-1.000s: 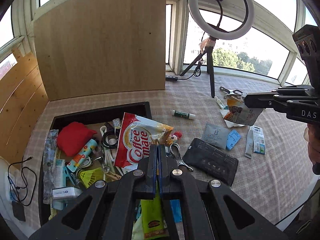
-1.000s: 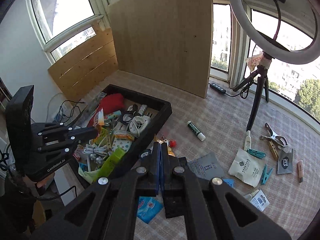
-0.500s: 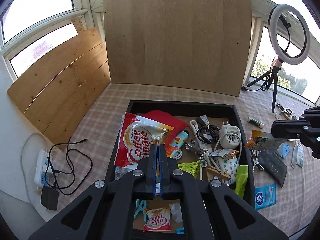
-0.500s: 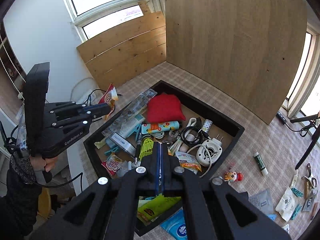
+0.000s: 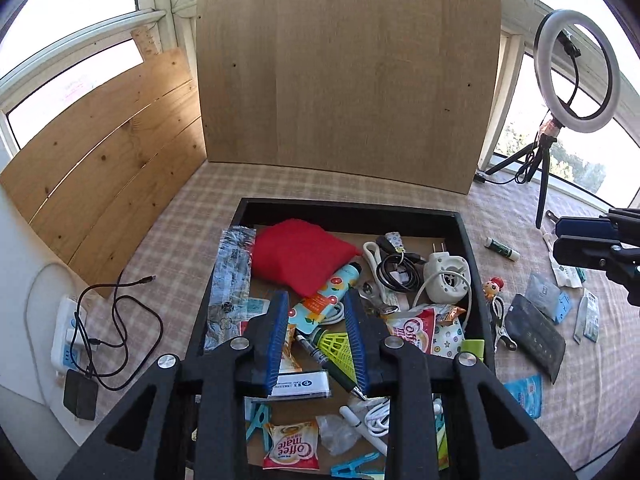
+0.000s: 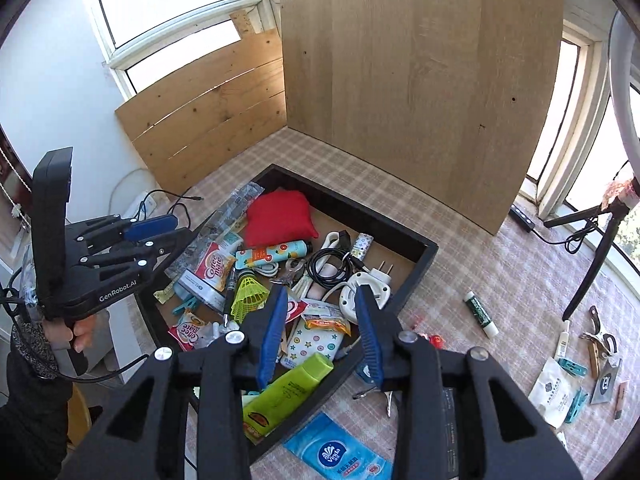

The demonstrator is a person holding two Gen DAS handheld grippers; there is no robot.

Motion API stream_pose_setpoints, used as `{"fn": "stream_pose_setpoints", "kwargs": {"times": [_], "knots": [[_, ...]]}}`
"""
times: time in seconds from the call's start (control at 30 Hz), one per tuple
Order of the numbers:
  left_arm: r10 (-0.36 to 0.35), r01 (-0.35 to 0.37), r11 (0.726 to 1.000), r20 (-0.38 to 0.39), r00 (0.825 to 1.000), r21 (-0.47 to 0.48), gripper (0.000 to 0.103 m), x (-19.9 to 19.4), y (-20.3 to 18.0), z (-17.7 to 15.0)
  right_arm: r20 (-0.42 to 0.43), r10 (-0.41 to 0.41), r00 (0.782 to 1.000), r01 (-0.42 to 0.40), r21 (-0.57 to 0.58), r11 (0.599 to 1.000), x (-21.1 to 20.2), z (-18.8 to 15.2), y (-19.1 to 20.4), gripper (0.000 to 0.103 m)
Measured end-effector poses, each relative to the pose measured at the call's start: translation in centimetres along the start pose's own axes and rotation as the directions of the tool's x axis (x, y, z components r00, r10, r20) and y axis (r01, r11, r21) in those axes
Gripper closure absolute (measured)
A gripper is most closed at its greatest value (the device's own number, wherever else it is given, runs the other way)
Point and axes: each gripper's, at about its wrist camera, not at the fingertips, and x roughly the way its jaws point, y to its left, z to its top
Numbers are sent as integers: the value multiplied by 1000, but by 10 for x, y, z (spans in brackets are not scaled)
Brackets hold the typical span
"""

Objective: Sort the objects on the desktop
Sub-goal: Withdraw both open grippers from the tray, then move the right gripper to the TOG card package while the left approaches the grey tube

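A black tray (image 5: 352, 206) (image 6: 424, 264) on the checked cloth holds a red cushion (image 5: 300, 256), cables, a white plug, a yellow shuttlecock (image 6: 250, 292) and several packets. My left gripper (image 5: 316, 294) (image 6: 180, 228) hangs over the tray's left side. Its jaws are opening with nothing between them. A Coffee mate sachet (image 6: 216, 270) lies below it. My right gripper (image 6: 320, 292) (image 5: 557, 238) hovers over the tray's near right corner, its jaws also opening and empty. An orange packet (image 6: 324, 322) lies in the tray beneath it.
Outside the tray lie a glue stick (image 6: 480, 314), a black pouch (image 5: 534, 336), a tissue pack (image 6: 336, 450), clips and small packets (image 6: 560, 392). A ring light on a tripod (image 5: 576, 72) stands at the far right. Wooden boards back the table. A power strip (image 5: 66, 332) with cables sits at the left.
Both grippers swung left from the loose items to above the tray. Both went from shut to open, and the Coffee mate sachet and the orange packet now lie in the tray.
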Motion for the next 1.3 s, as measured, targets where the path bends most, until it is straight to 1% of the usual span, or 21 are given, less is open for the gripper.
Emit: {"fn": "stream_pose_setpoints", "kwargs": {"times": [0.1, 0.23, 0.3, 0.43, 0.53, 0.67, 0.77, 0.87, 0.93, 1.0, 1.1, 1.2, 1.3], "knots": [[-37, 37, 999, -5, 999, 25, 76, 2, -20, 1, -1, -34, 999, 34, 37, 999, -12, -12, -27, 66], [-93, 94, 992, -9, 996, 84, 76, 3, -57, 1, 10, -88, 996, 86, 100, 991, -33, -31, -68, 59], [-124, 126, 985, -19, 992, 115, 76, 6, -78, 0, 11, -122, 993, 119, 131, 984, -45, -44, -89, 56], [-189, 195, 966, -51, 981, 169, 76, 13, -119, -4, -6, -196, 981, 193, 195, 962, -67, -77, -133, 54], [-219, 232, 954, -87, 972, 189, 76, 24, -145, -9, -41, -248, 968, 250, 237, 939, -78, -106, -163, 54], [-242, 269, 936, -141, 960, 225, 76, 37, -177, -20, -93, -276, 956, 292, 291, 911, -87, -146, -199, 54], [-263, 302, 921, -179, 948, 245, 76, 44, -199, -30, -143, -304, 942, 335, 329, 883, -90, -175, -224, 54], [-274, 327, 905, -214, 938, 272, 76, 51, -219, -39, -199, -318, 927, 372, 383, 845, -88, -201, -247, 54], [-280, 344, 891, -237, 930, 296, 76, 55, -235, -43, -225, -317, 921, 386, 430, 816, -86, -215, -262, 54], [-290, 365, 875, -260, 921, 319, 76, 59, -250, -47, -237, -304, 923, 384, 486, 785, -84, -227, -274, 54], [-315, 408, 837, -290, 904, 363, 76, 62, -279, -51, -246, -282, 928, 372, 542, 753, -77, -240, -287, 54], [-338, 449, 787, -313, 887, 422, 76, 64, -315, -56, -247, -263, 932, 359, 559, 747, -69, -246, -289, 54], [-360, 490, 738, -344, 867, 464, 76, 69, -349, -60, -248, -250, 936, 350, 569, 744, -62, -250, -291, 54]]}}
